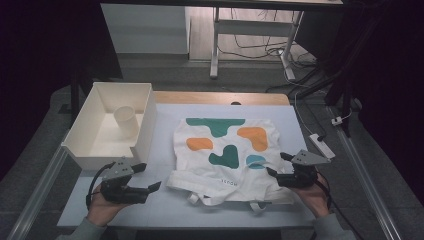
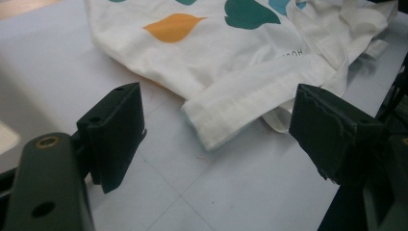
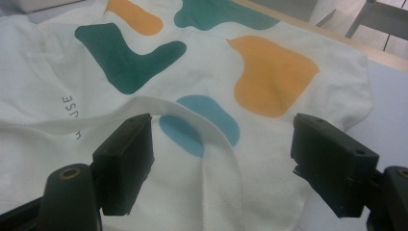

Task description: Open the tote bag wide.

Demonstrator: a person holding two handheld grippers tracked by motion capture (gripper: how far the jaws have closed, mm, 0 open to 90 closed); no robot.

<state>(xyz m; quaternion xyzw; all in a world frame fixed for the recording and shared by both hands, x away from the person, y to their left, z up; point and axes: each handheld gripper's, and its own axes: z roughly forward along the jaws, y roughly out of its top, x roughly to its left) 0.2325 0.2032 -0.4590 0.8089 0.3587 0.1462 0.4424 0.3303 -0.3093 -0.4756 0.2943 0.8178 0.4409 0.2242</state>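
On the pale desk (image 1: 165, 150) a white tote bag (image 1: 225, 150) is spread flat, its printed face up, between the two hand-held grippers. The left hand-held gripper (image 1: 150, 177) is held just off the bag's near left corner, jaws wide apart with nothing between them; in the left gripper view that folded corner (image 2: 226, 120) is seen ahead of the jaws, not yet reached. The right hand-held gripper (image 1: 277, 165) hovers at the bag's right edge, also open and empty; in the right gripper view a raised fold of cloth (image 3: 202, 130) lies between and beyond its jaws without being pressed.

The step in hand is judged to be the approach to a two-sided grasp, probably for folding or lifting the bag. For the next move, the left jaws would need to be brought forward over the corner hem and the right jaws lowered onto the fold, then both closed on cloth alone, not on the loose handles (image 1: 210, 200) trailing at the near edge.

The bag is soft cotton-like cloth, slightly rumpled, marked with green, orange and blue blobs and small lettering. A white open box (image 1: 145, 125) with a cup (image 1: 126, 120) inside stands to the left of it.
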